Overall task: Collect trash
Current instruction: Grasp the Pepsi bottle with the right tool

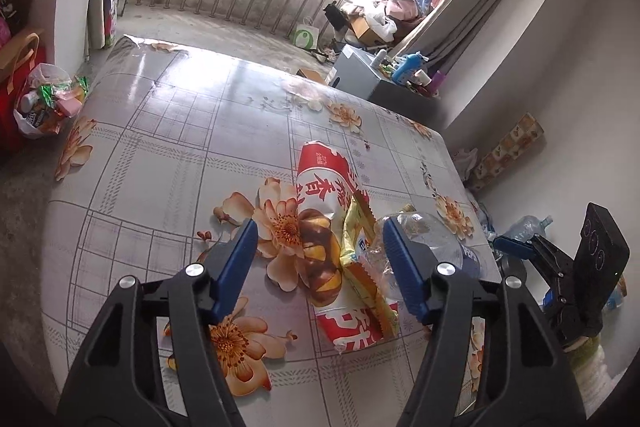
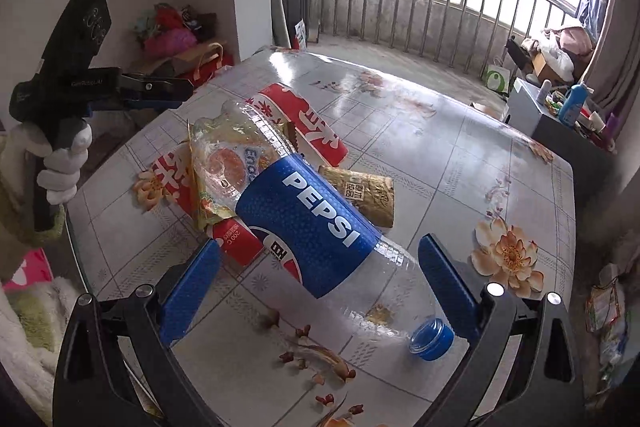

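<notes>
A clear Pepsi bottle [image 2: 312,223] with a blue label and blue cap [image 2: 432,339] lies on the flowered table [image 2: 440,155], across a pile of wrappers. My right gripper [image 2: 320,245] is open and straddles the bottle without its pads touching it. Under the bottle lie a red and white wrapper [image 1: 320,187], a yellow snack wrapper [image 1: 356,239] and a gold packet [image 2: 364,195]. My left gripper [image 1: 320,227] is open, low over the table, with both wrappers between its fingers. The bottle's end [image 1: 424,227] shows behind its right finger. A white-gloved hand [image 2: 60,167] holds the left gripper.
A white bag full of rubbish [image 1: 44,103] stands on the floor off the table's far left corner. A grey cabinet with bottles on it [image 1: 360,71] is beyond the far edge. A water jug [image 1: 532,227] and a patterned box [image 1: 508,151] sit by the right wall.
</notes>
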A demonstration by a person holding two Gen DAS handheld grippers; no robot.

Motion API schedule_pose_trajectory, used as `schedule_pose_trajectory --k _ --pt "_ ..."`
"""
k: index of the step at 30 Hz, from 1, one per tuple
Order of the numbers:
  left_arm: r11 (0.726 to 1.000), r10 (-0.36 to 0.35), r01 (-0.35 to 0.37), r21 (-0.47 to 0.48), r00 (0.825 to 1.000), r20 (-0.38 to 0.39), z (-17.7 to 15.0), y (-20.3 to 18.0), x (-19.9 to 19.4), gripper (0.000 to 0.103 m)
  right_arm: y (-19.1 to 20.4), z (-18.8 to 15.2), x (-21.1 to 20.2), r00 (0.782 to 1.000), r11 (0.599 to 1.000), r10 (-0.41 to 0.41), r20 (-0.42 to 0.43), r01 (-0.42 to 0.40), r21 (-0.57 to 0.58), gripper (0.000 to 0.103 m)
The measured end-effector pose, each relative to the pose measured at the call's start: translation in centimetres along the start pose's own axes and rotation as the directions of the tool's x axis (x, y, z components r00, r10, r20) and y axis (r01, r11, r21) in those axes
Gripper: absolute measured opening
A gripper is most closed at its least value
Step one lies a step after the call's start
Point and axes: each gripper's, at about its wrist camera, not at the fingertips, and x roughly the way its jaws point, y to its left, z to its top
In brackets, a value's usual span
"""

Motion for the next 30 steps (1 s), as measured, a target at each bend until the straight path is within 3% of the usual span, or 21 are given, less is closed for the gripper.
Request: schedule_pose_trajectory --k 5,10,16,22,27,29,30 --pt "0.999 -0.025 0.025 0.020 1.000 -0.016 -0.3 -0.3 0.9 0.044 -0.4 1.0 3.6 0.991 0.993 0.003 -0.132 -0.018 -0.116 0.096" --pt "0.998 -0.020 0.022 0.060 0.999 -0.026 -0.5 -1.3 1.6 0.036 -0.5 0.6 3.4 0.983 0.992 -0.037 -0.183 0.014 -0.123 0.080" --pt "0.993 -0.033 0.034 0.110 0.999 -0.014 -0.4 -2.8 1.4 0.036 -1.8 -2.0 1.1 0.975 0.998 -0.047 -0.216 0.056 0.032 0.070" --pt "0.984 -0.068 0.069 0.165 0.998 -0.012 0.2 -5.5 1.4 0.036 -2.7 -5.9 -2.3 0.973 0.976 -0.054 -0.225 0.099 0.196 0.062" --pt "0.960 -0.099 0.109 0.259 0.994 -0.050 1.7 -9.1 2.7 0.037 -4.3 -9.0 -4.3 0.969 0.919 -0.076 -0.233 0.159 0.362 0.062" --pt "0.943 -0.111 0.142 0.301 0.987 -0.120 2.8 -10.5 4.2 0.041 -5.6 -10.0 -4.7 0.970 0.878 -0.079 -0.230 0.177 0.444 0.062" --pt "0.934 -0.124 0.174 0.310 0.977 -0.176 3.4 -11.2 5.2 0.049 -6.1 -10.4 -4.9 0.970 0.857 -0.084 -0.226 0.186 0.481 0.062"
